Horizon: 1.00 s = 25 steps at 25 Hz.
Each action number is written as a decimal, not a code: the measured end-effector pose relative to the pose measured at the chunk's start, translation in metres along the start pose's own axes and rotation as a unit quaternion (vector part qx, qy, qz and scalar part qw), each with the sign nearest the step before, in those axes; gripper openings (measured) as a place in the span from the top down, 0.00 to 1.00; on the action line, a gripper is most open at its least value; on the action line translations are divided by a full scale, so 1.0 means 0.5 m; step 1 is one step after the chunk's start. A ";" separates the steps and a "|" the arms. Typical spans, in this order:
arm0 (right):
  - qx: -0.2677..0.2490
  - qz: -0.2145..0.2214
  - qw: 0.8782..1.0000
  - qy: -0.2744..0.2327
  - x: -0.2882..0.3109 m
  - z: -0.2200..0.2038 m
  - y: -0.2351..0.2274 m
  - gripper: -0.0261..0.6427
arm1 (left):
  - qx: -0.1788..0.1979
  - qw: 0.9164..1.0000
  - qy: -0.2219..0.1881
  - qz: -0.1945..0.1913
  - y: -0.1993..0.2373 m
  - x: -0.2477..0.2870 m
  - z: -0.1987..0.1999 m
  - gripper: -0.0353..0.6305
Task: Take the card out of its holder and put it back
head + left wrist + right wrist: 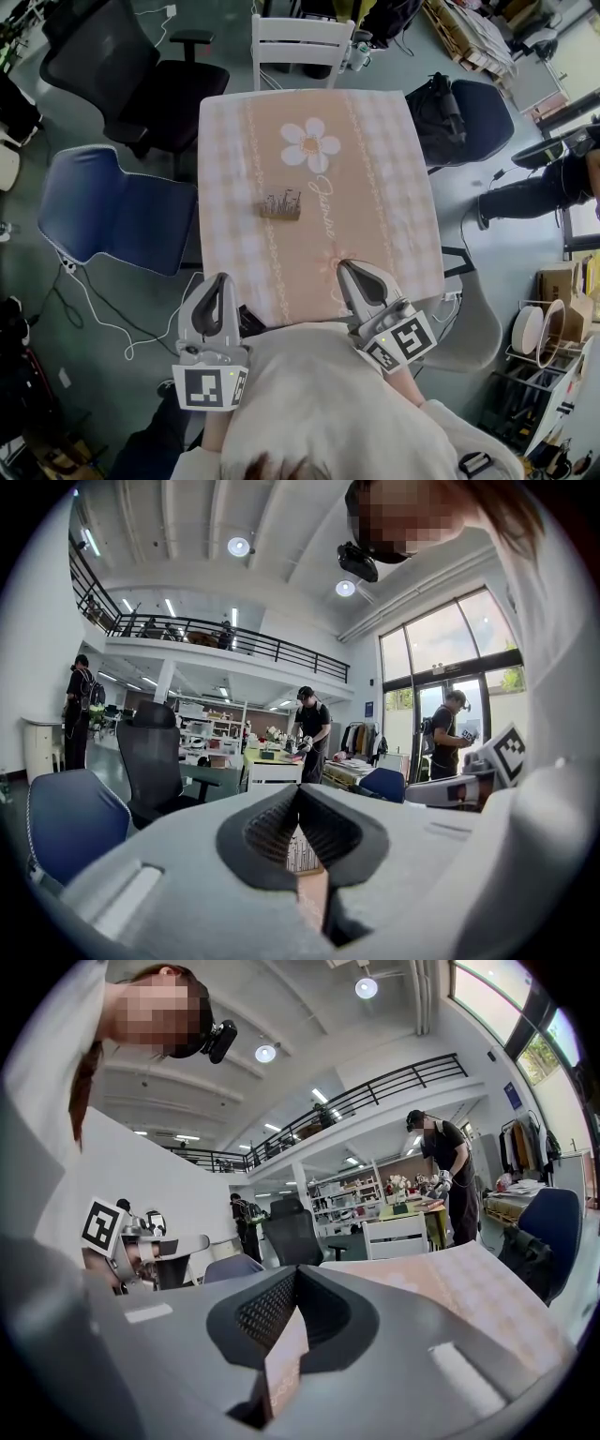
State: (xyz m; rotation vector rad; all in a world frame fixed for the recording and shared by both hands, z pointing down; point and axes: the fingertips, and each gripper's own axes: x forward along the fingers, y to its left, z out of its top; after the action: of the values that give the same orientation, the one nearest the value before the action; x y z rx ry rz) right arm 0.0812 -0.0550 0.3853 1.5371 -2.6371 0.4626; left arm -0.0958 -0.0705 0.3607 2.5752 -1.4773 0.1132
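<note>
Hovering at near edge of table (398,178): L gripper (221,281) and R gripper (347,269), both w/ jaws together, nothing in them. Card (281,201) stands in holder (280,215) mid-table, well apart from both. Prob. light, thin, bendy; pinch top edge, steady holder.

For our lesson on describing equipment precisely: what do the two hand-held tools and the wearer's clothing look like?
Both the left tool and the right tool have pale grey, rounded shells tapering to a tip, lined with dark ribbed pads. Each carries a cube with black-and-white square markers. The person wears a light cream top.
</note>
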 end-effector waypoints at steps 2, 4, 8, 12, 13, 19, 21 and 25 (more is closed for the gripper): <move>0.000 0.001 1.000 -0.001 0.001 0.001 -0.002 0.96 | -0.001 1.000 0.001 0.000 -0.002 0.001 0.000 0.95; -0.001 0.004 1.000 -0.001 0.005 0.002 -0.003 0.96 | -0.002 1.000 0.001 0.000 -0.003 0.002 0.000 0.95; -0.009 0.020 1.000 -0.009 0.019 0.013 -0.006 0.96 | -0.003 1.000 0.000 0.003 -0.001 0.003 0.000 0.95; -0.027 0.039 0.999 -0.020 0.050 0.034 -0.030 0.96 | -0.004 1.000 0.002 0.009 0.003 0.003 0.001 0.95; -0.029 0.045 0.998 -0.019 0.062 0.037 -0.038 0.96 | -0.004 1.000 0.003 0.011 0.003 0.004 0.000 0.95; -0.042 0.094 0.995 -0.003 0.163 0.038 -0.094 0.82 | -0.007 1.000 0.007 0.022 0.004 0.008 -0.002 0.95; -0.039 0.118 0.992 0.010 0.199 0.025 -0.107 0.77 | -0.008 1.000 0.010 0.025 0.006 0.010 -0.003 0.95; -0.050 0.158 0.985 0.046 0.272 -0.022 -0.131 0.72 | -0.012 0.999 0.016 0.032 0.012 0.019 -0.006 0.95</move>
State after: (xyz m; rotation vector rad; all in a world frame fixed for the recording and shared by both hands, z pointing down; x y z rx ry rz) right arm 0.0678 -0.1964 0.4373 1.0457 -2.7901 0.3977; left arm -0.0961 -0.0810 0.3657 2.4958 -1.5410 0.1430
